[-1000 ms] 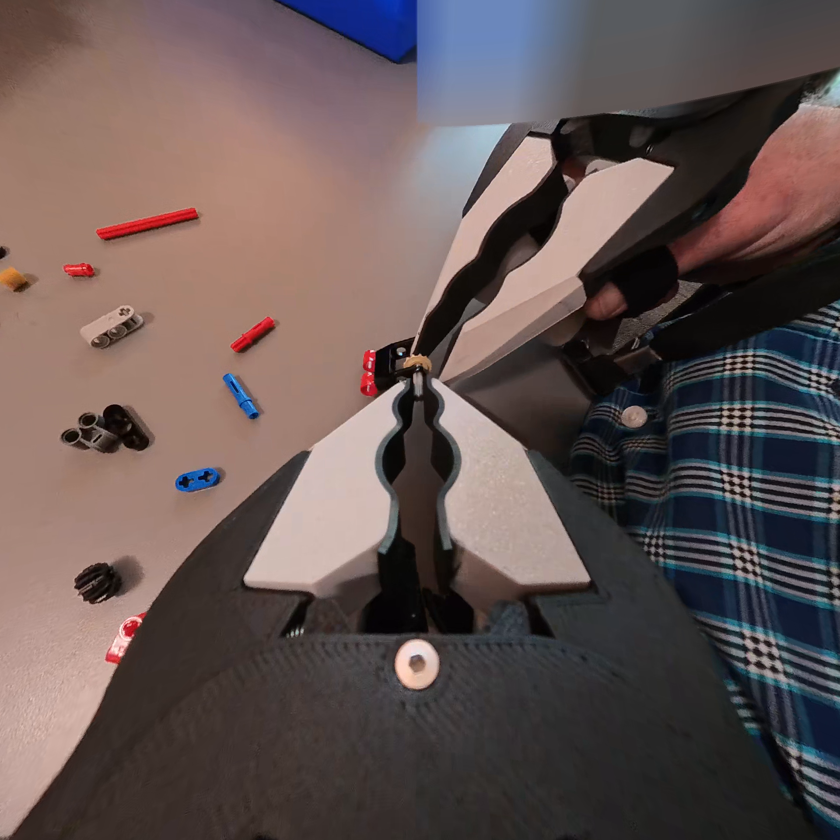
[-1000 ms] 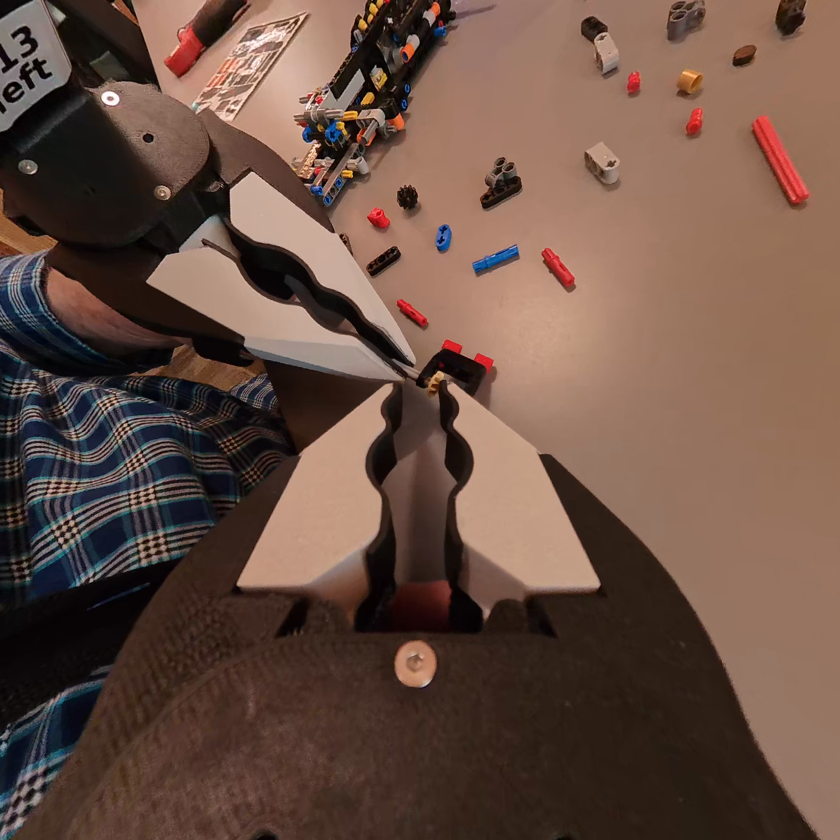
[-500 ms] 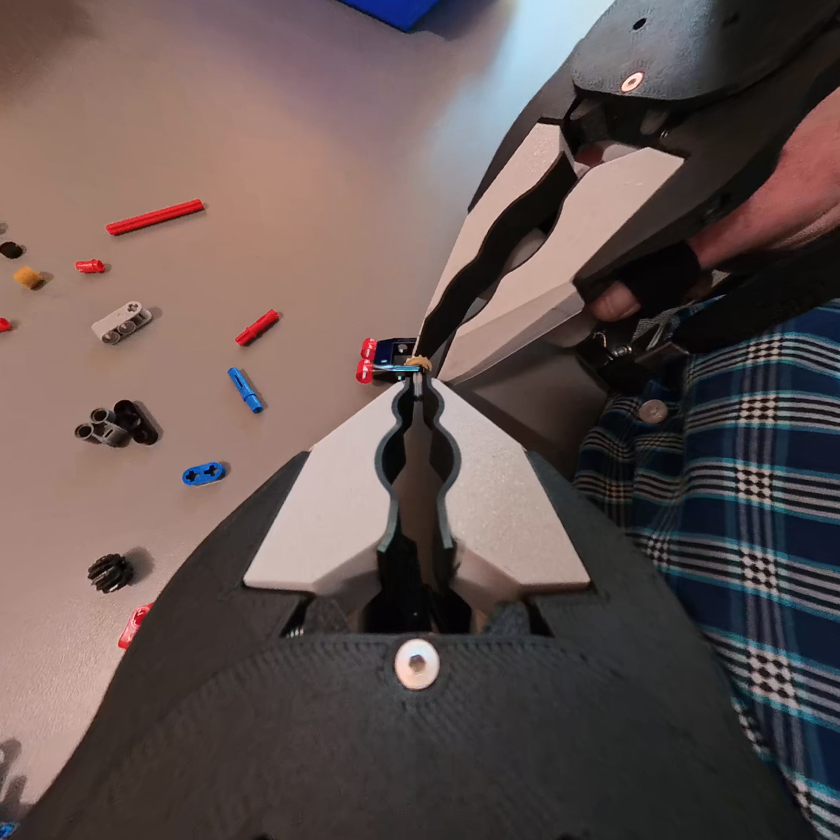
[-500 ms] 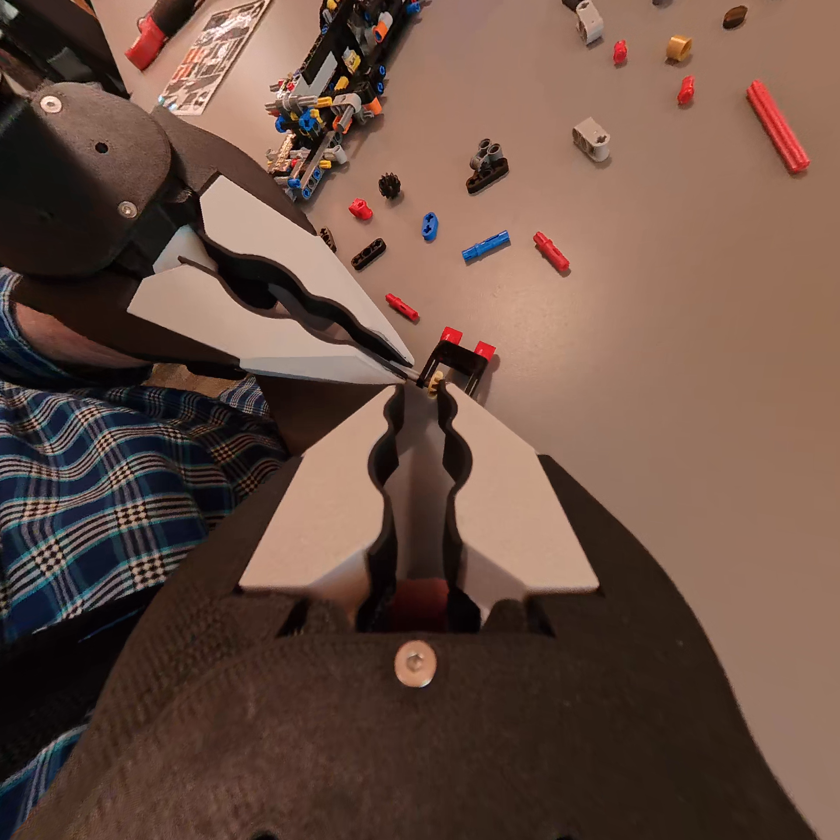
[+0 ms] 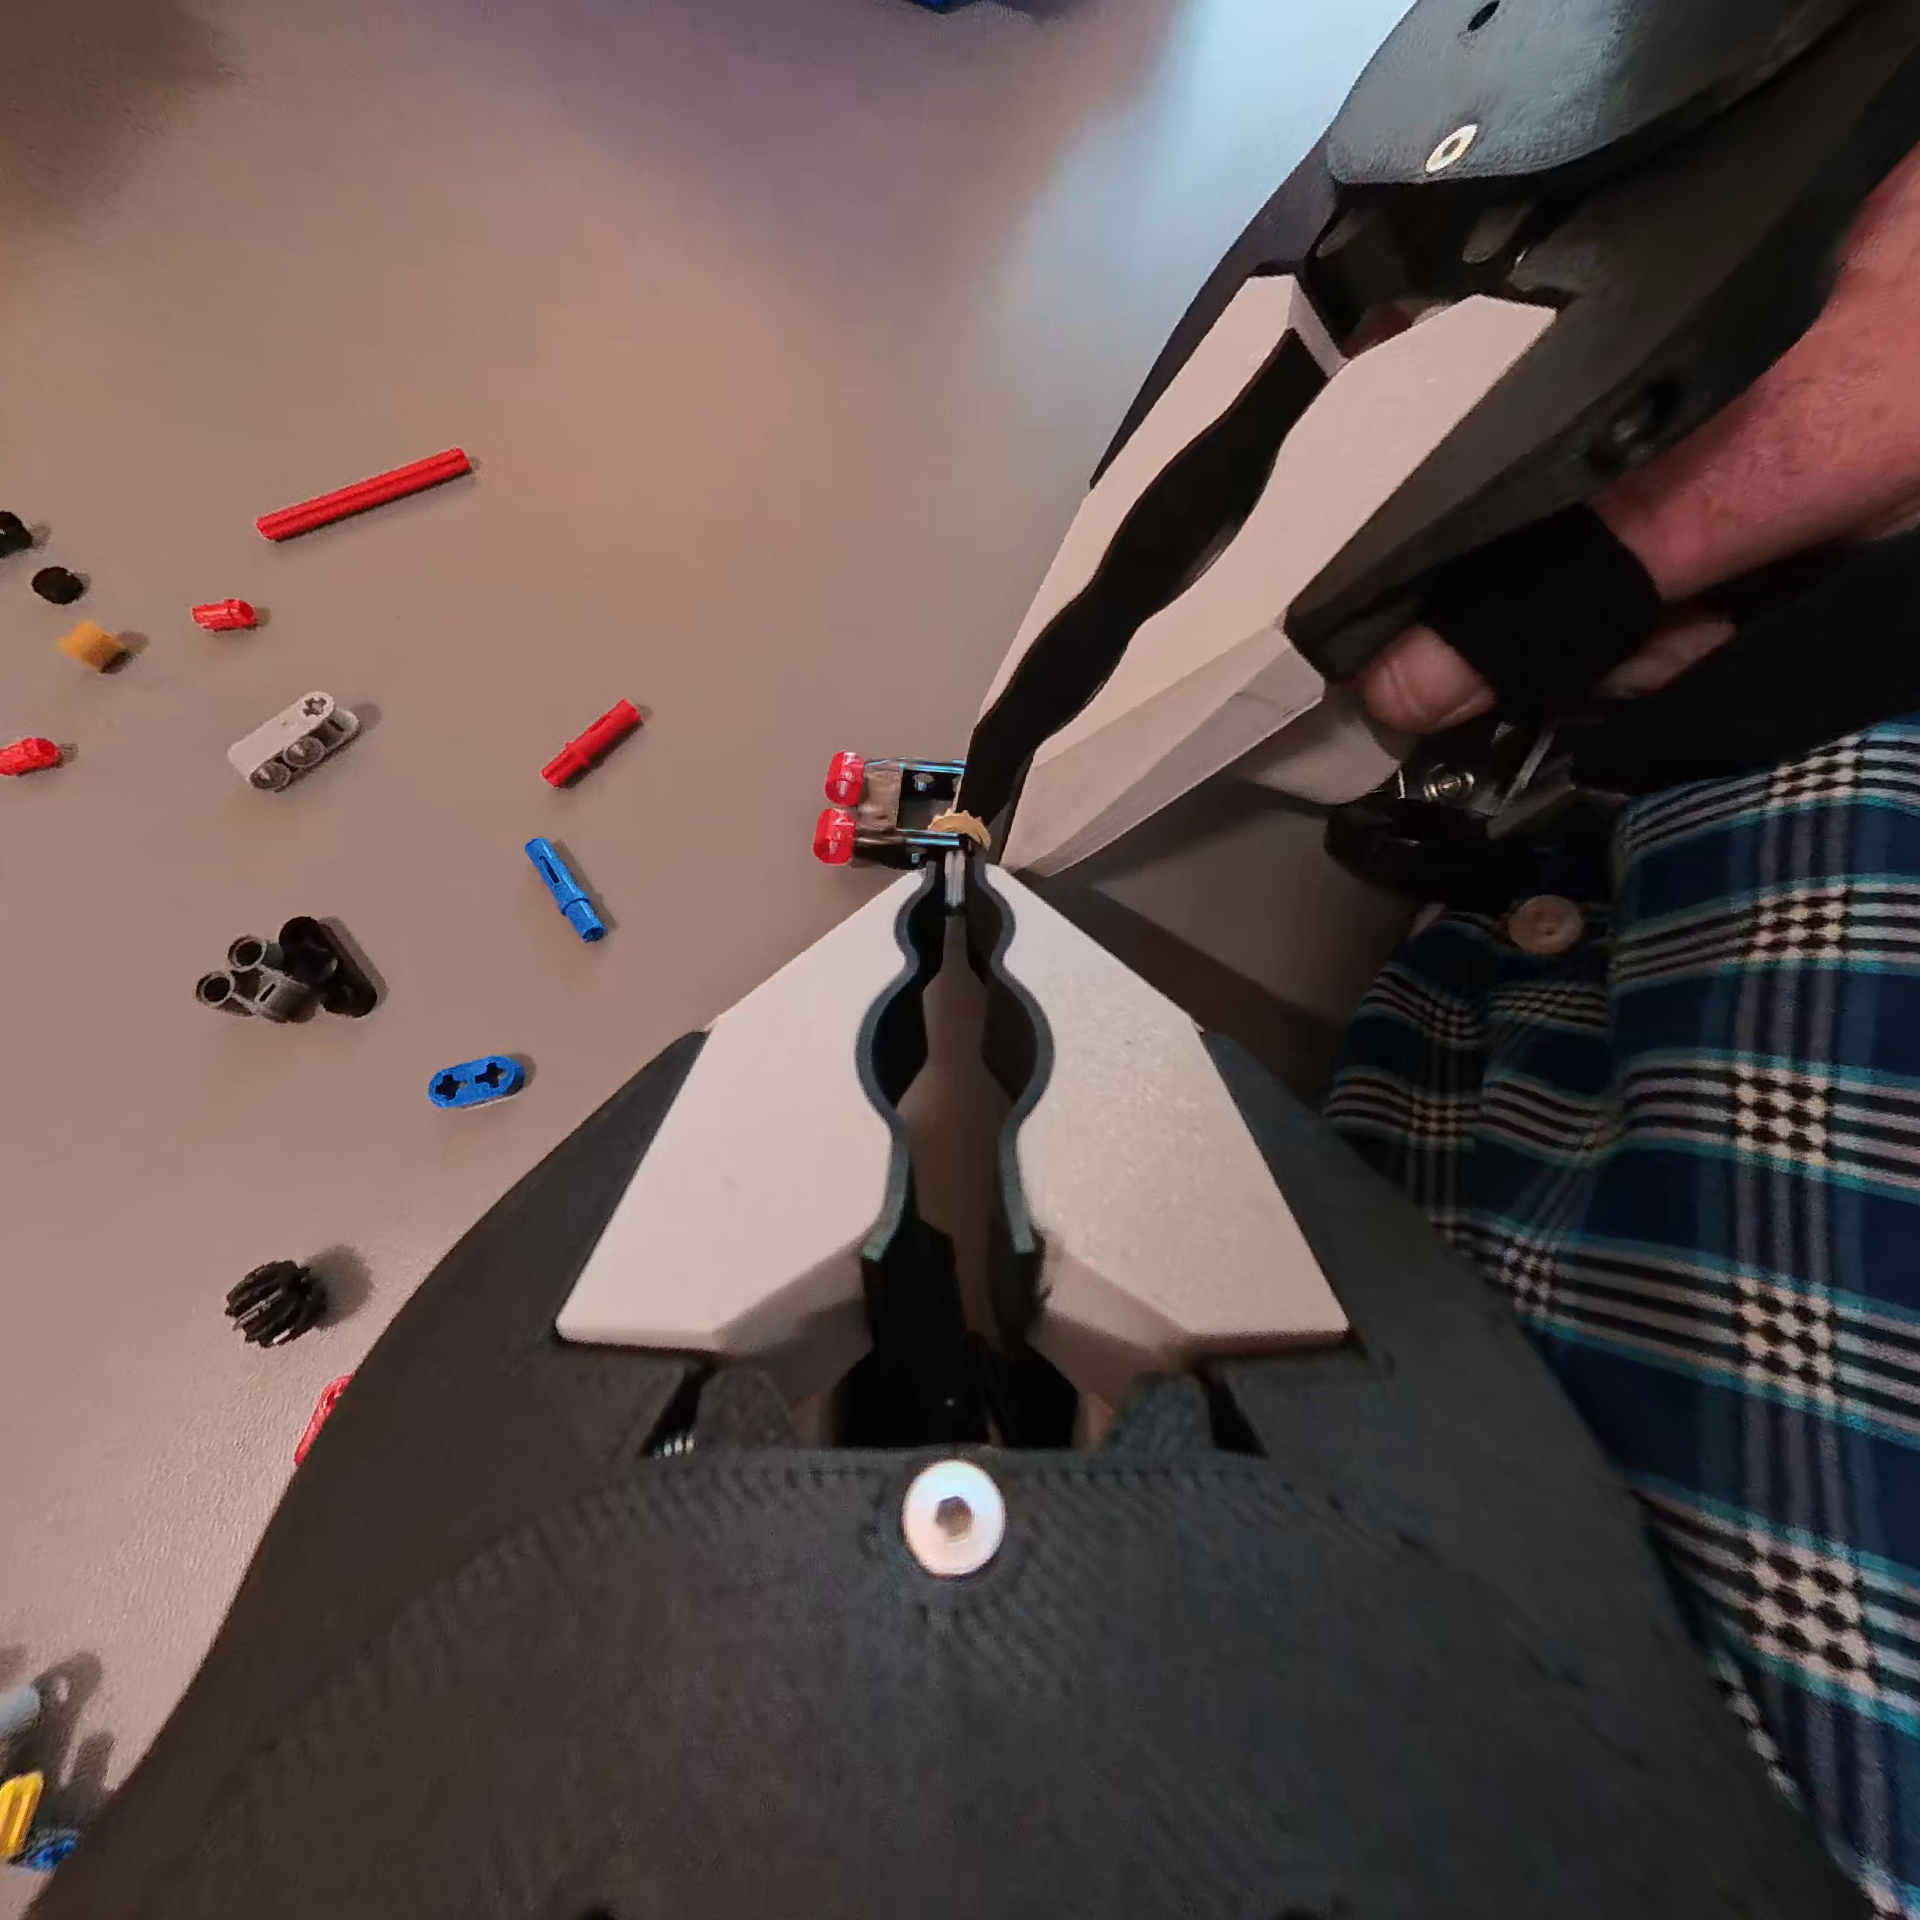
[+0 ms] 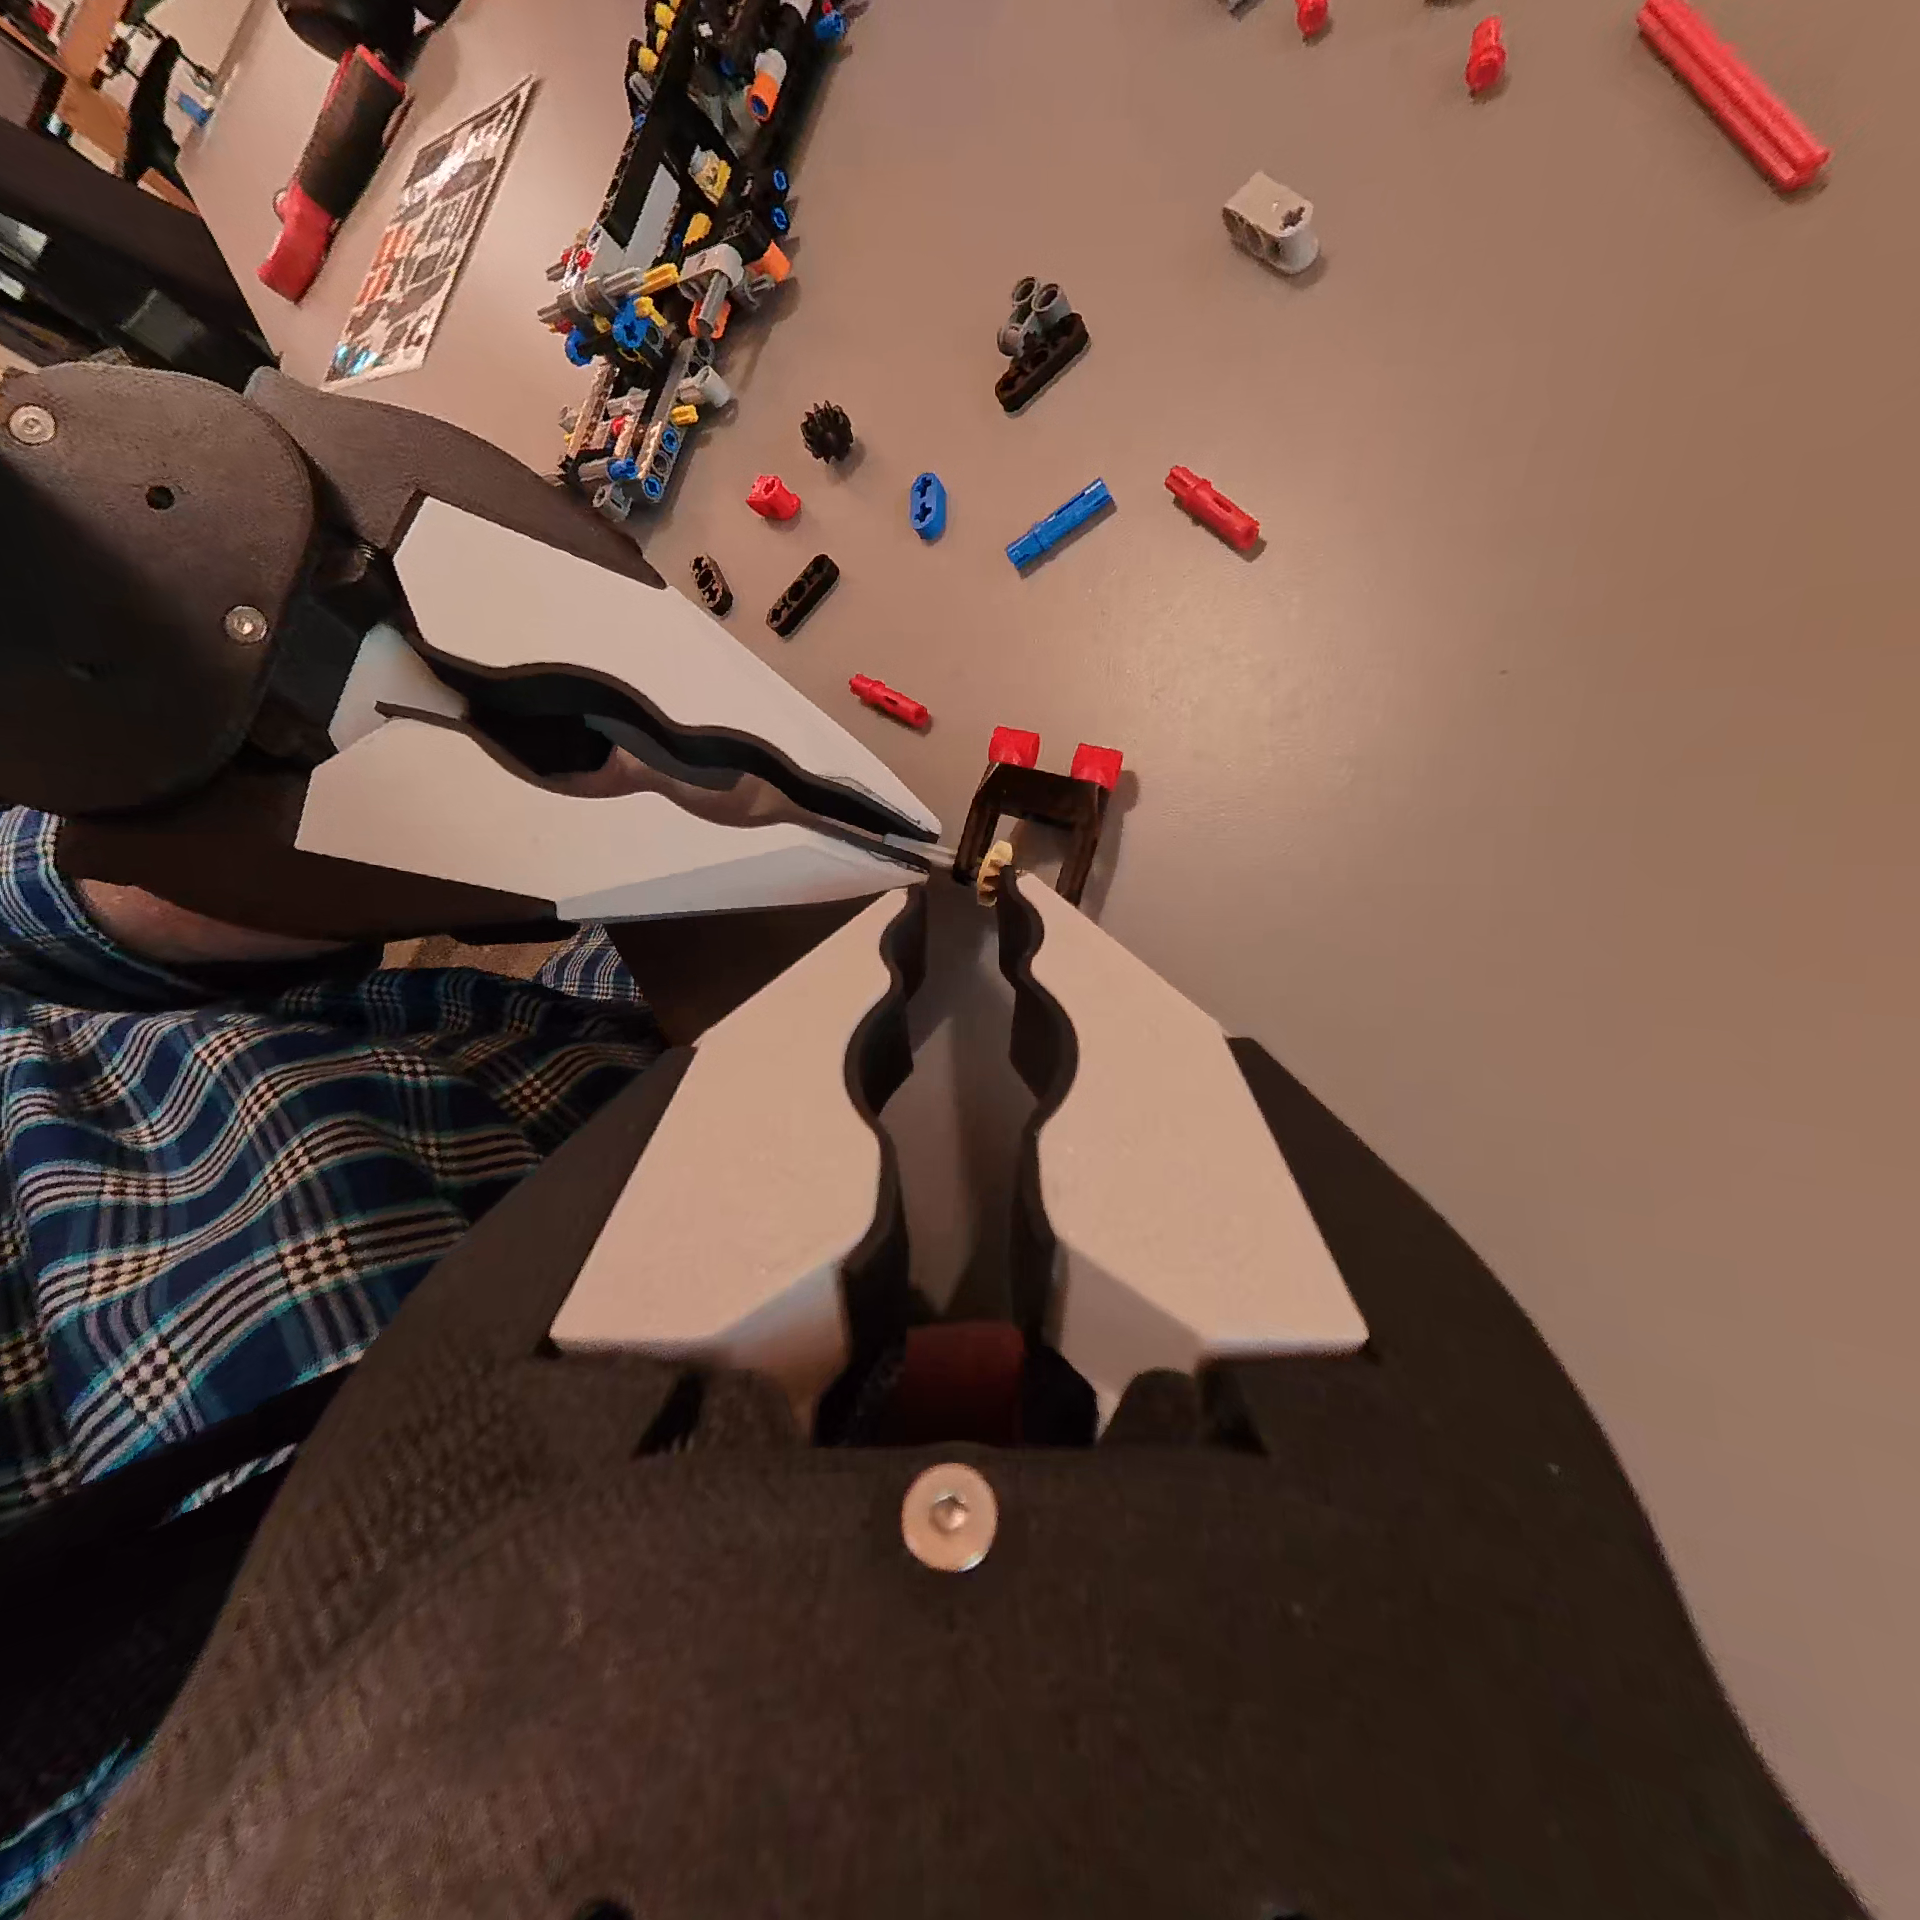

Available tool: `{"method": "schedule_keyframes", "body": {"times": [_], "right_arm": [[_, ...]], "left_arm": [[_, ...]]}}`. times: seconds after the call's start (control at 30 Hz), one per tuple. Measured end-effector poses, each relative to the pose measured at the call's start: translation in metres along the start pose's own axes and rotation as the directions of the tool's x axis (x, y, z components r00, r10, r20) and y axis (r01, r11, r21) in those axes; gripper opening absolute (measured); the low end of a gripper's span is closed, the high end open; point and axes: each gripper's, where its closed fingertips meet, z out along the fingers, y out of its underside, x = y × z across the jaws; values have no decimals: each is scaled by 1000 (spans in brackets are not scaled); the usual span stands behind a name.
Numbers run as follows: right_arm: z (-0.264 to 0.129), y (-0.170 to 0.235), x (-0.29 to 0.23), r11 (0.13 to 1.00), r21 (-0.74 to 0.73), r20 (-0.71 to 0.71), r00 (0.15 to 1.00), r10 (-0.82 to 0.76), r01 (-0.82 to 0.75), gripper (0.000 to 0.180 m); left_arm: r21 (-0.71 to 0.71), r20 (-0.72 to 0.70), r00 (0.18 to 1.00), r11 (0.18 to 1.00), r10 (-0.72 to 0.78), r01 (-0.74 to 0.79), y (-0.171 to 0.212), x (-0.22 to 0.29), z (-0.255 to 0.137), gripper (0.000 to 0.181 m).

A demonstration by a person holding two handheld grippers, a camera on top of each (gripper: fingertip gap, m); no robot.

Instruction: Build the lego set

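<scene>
Lego sub-assembly first: the little black frame (image 6: pixel 1039 805) with the two red caps (image 6: pixel 1013 745) is held up just over the table (image 6: pixel 1455 727), right where the two sets of tips meet, at the near edge by the person's plaid shirt.

What changed over the last second: the frame got turned. It sat at a slant before. Now the right wrist view looks straight into its open U, and the left wrist view sees it almost edge-on. The tan gear (image 6: pixel 995 862) hasn't left its spot at the frame's near arm.

The left hand-held gripper (image 5: pixel 954 883) is pinched tight on a thin grey axle (image 5: pixel 954 891) that runs up into the gear. The right hand-held gripper (image 6: pixel 966 896) looks clamped on the frame's near end, though its tips hide the exact contact.

My read: that was a re-aim to line the axle up with the frame's hole, so the push-through is what's left. Can't tell how far in it is.

Further out, the blue pin (image 6: pixel 1060 523), black gear (image 6: pixel 827 431) and the big build (image 6: pixel 675 260) lie untouched.
</scene>
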Motion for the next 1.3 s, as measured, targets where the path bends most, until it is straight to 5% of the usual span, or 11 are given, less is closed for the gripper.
{"method": "schedule_keyframes", "body": {"times": [0.67,1.3], "right_arm": [[0,-1,5,992,-9,-73,989,-130,129,15],[7,0,-2,983,-63,11,985,-172,172,21]], "left_arm": [[-5,4,1000,1000,-13,13,0,-3,2,2],[-18,-5,999,999,-52,52,1,-6,3,2]]}}
